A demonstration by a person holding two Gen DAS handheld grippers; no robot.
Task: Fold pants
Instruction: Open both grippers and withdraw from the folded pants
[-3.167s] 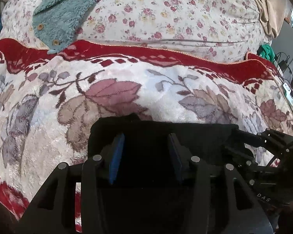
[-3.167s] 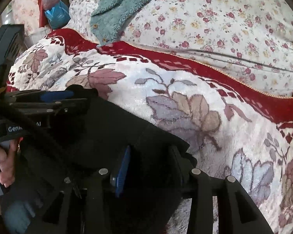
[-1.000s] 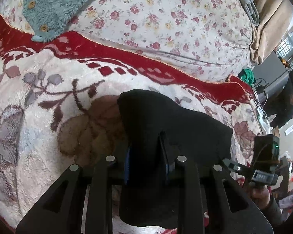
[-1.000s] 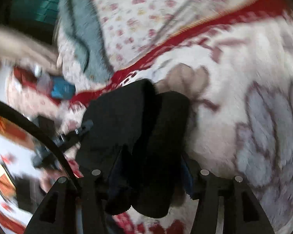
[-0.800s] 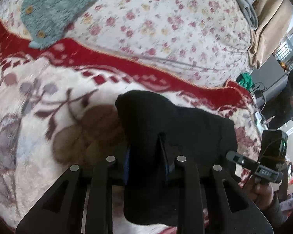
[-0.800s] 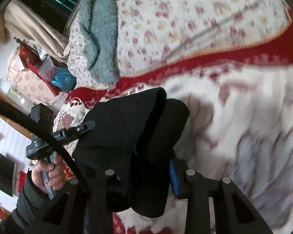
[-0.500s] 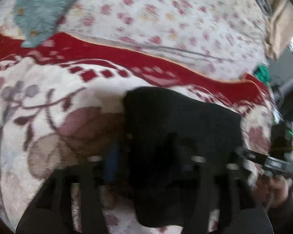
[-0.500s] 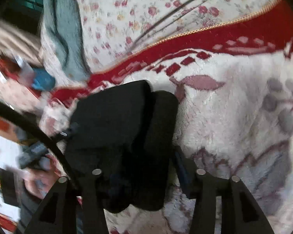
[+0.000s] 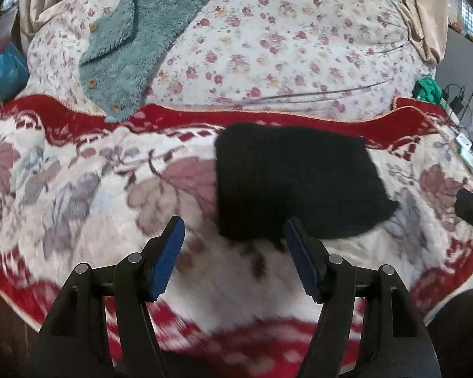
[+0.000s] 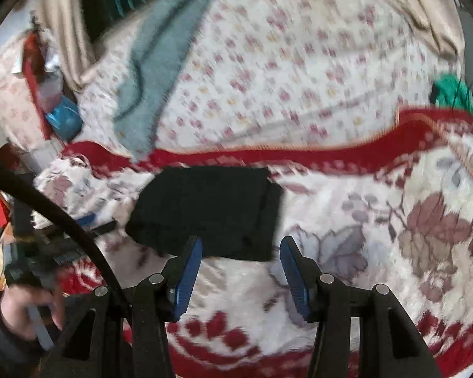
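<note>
The black pants [image 9: 296,182] lie folded into a compact rectangle on the leaf-patterned blanket [image 9: 88,189], near its red border. My left gripper [image 9: 235,249] is open and empty, pulled back just short of the bundle's near edge. In the right wrist view the pants [image 10: 208,211] lie flat ahead. My right gripper [image 10: 240,263] is open and empty, just in front of the bundle's near right corner. The left gripper shows at the left of the right wrist view [image 10: 91,223], held in a hand.
A teal fleece garment [image 9: 135,34] lies on the floral quilt [image 9: 283,47] behind the blanket. A blue bag [image 9: 6,69] sits at the far left. Green cloth and cables [image 9: 429,89] are at the far right. The blanket's front edge drops off near me.
Both grippers were shut on the black pants and held the bundle up. They have since set it down on the blanket, opened and drawn back from it.
</note>
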